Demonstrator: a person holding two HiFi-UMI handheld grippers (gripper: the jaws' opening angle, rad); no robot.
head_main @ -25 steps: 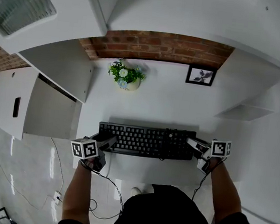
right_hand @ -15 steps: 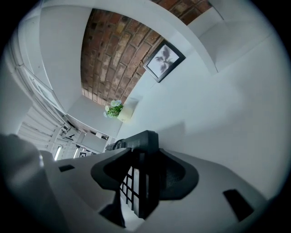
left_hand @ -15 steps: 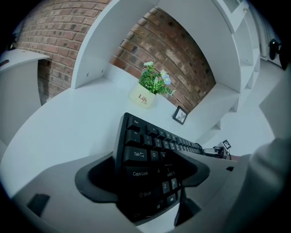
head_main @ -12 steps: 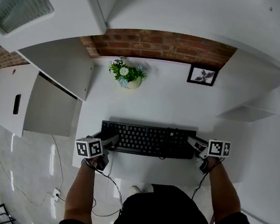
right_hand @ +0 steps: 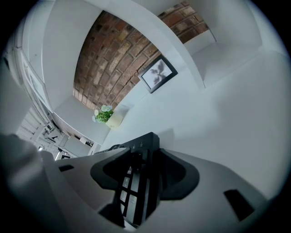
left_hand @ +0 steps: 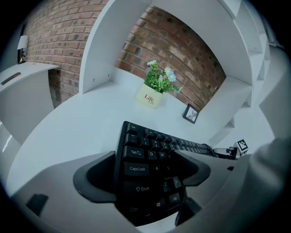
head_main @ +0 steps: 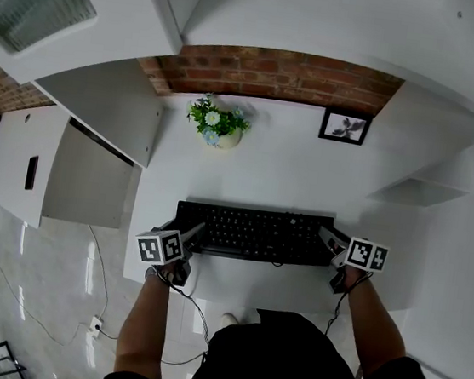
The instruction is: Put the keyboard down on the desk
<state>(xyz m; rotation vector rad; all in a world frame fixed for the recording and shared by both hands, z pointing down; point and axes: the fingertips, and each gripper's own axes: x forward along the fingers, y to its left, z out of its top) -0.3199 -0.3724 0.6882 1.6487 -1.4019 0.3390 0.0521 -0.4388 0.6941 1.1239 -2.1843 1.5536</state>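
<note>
- The keyboard [head_main: 253, 232] lies flat on the white tabletop [head_main: 281, 177], long side across, keys up, right in front of the person.
- The left tool [head_main: 194, 234] is at the keyboard's left end. In its own view the Tab, Caps Lock and Shift keys sit between its two jaws.
- Its jaws have just been opening and now stand wide. From where the camera sits, I cannot be sure that the pads have fully cleared the keyboard's edges, but they do not look clamped.
- The right tool [head_main: 329, 237] is at the keyboard's right end, angled down toward it, with the black corner of the keyboard between its jaws.
- Those jaws have also just been opening and are spread wide, with dark gaps showing on both sides of the keyboard's edge.
- Each tool carries a marker cube [head_main: 161, 247] behind its jaws, and a forearm runs back from each toward the person.
- A potted plant [head_main: 215, 124] with small flowers stands at the back of the tabletop, well apart from the keyboard.
- A small picture frame [head_main: 344, 126] stands to the right of the plant.
- Both are close to the brick wall [head_main: 277, 76].
</note>
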